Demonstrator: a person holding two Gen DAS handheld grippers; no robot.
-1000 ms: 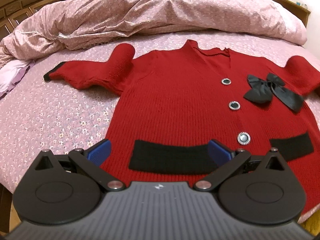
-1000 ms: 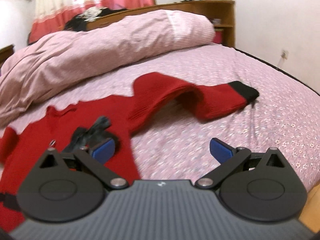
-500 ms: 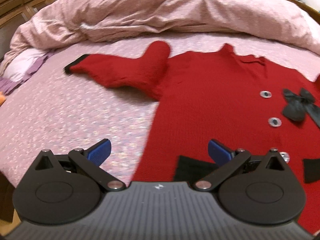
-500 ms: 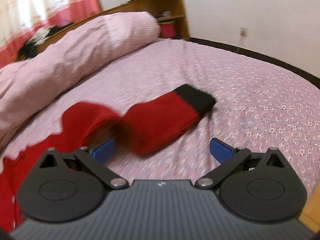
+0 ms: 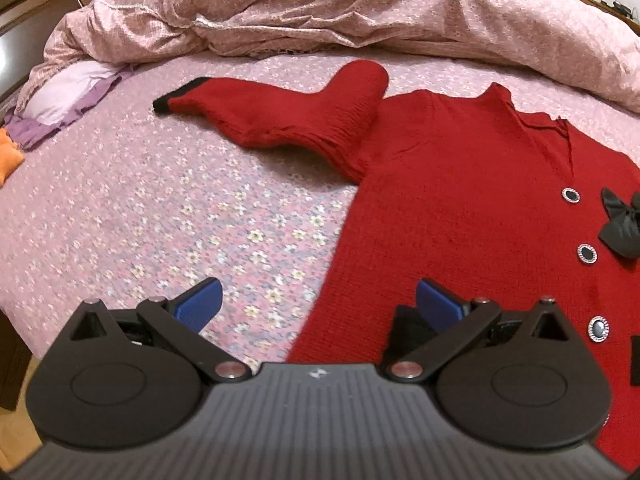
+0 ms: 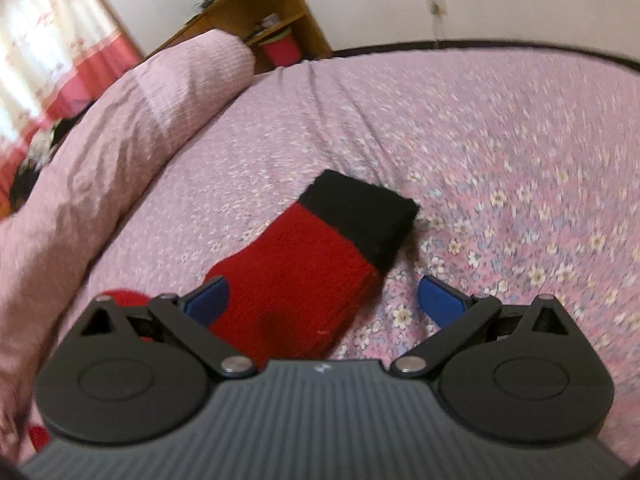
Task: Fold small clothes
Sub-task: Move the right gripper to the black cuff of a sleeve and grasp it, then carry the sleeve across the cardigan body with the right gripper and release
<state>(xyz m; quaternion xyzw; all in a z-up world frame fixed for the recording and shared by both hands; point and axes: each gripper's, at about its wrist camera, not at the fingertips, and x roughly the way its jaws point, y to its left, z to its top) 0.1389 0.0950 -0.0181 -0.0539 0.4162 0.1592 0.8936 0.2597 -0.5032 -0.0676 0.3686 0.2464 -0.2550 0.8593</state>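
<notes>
1. Left wrist view: my left gripper point(image 5: 318, 302) has its jaws spread wide and holds nothing. Its blue pads point(image 5: 199, 304) hang above the lower edge of the red cardigan point(image 5: 460, 216), one over the floral bedsheet point(image 5: 140, 216) and the other over the red knit.
2. The cardigan lies front-up on the sheet, its body filling the right half of this view. Three silver-rimmed buttons point(image 5: 587, 254) run down its front, with a black bow point(image 5: 622, 224) just beside them.
3. Its left sleeve point(image 5: 280, 116) stretches away to the left, humped and creased near the shoulder, ending in a black cuff point(image 5: 168, 100) that rests on the sheet.
4. A crumpled pink duvet point(image 5: 360, 4) is heaped along the far side of the bed, and a lilac cloth point(image 5: 68, 100) lies at the far left.
5. Right wrist view: my right gripper point(image 6: 324, 300) is also wide open and empty. The other sleeve point(image 6: 296, 280) runs between my pads, its wide black cuff point(image 6: 360, 216) lying flat on the sheet just ahead of them.
6. I cannot tell whether my pads touch the knit. The same pink duvet point(image 6: 120, 128) lies to the left, with a wooden shelf unit point(image 6: 260, 16) against the wall behind it.
</notes>
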